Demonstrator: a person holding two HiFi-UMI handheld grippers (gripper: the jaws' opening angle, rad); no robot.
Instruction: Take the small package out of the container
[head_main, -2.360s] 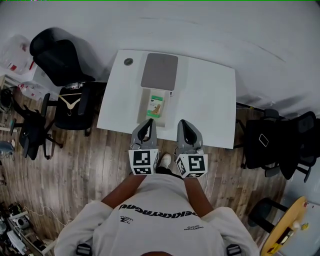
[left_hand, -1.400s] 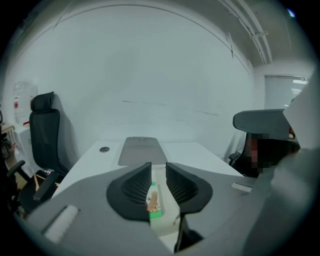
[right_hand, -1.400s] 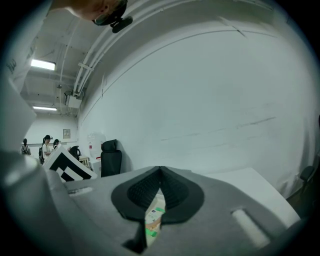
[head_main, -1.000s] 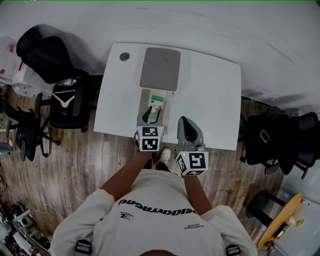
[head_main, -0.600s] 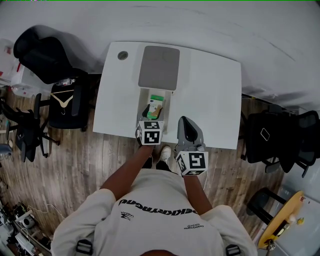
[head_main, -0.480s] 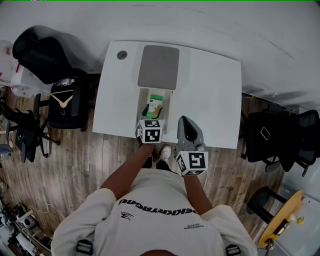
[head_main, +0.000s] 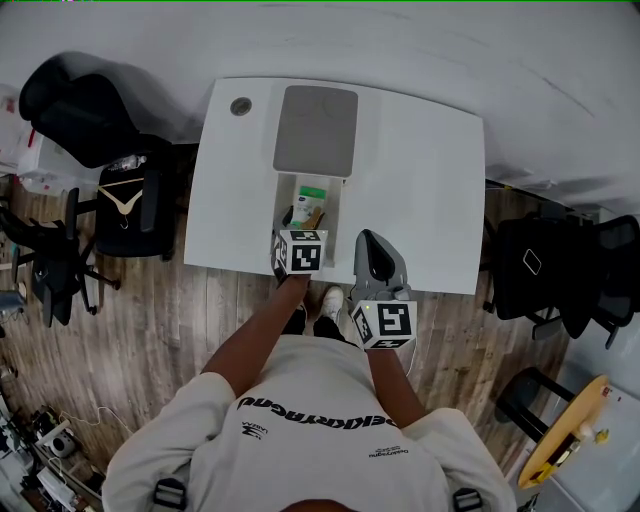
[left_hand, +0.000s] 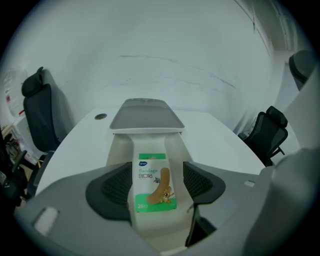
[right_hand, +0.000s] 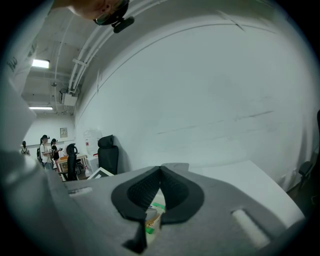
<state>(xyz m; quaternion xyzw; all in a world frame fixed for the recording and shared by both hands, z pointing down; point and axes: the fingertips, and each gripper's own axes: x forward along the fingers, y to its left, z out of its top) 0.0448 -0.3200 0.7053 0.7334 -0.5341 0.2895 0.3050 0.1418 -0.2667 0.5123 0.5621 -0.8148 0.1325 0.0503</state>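
Observation:
A small green-and-white bandage package (head_main: 310, 198) (left_hand: 154, 182) lies in the open white container (head_main: 283, 196) (left_hand: 119, 149) at the table's near middle. My left gripper (head_main: 297, 222) (left_hand: 157, 172) reaches over the container's near end. Its jaws are opening, and the package lies between them with the pads standing clear of it. My right gripper (head_main: 368, 243) (right_hand: 160, 172) hangs over the table's front edge, just right of the container, shut with nothing in it. Through the gap under its jaws shows a bit of the package (right_hand: 154, 215).
The container's grey lid (head_main: 315, 130) (left_hand: 146, 116) lies just behind it on the white table (head_main: 420, 190). A round grommet (head_main: 241, 105) sits at the far left corner. Black office chairs (head_main: 90, 110) stand left and right of the table.
My left gripper has moved forward from the table's front edge over the container, and its jaws have spread around the package. The right gripper has stayed in place.

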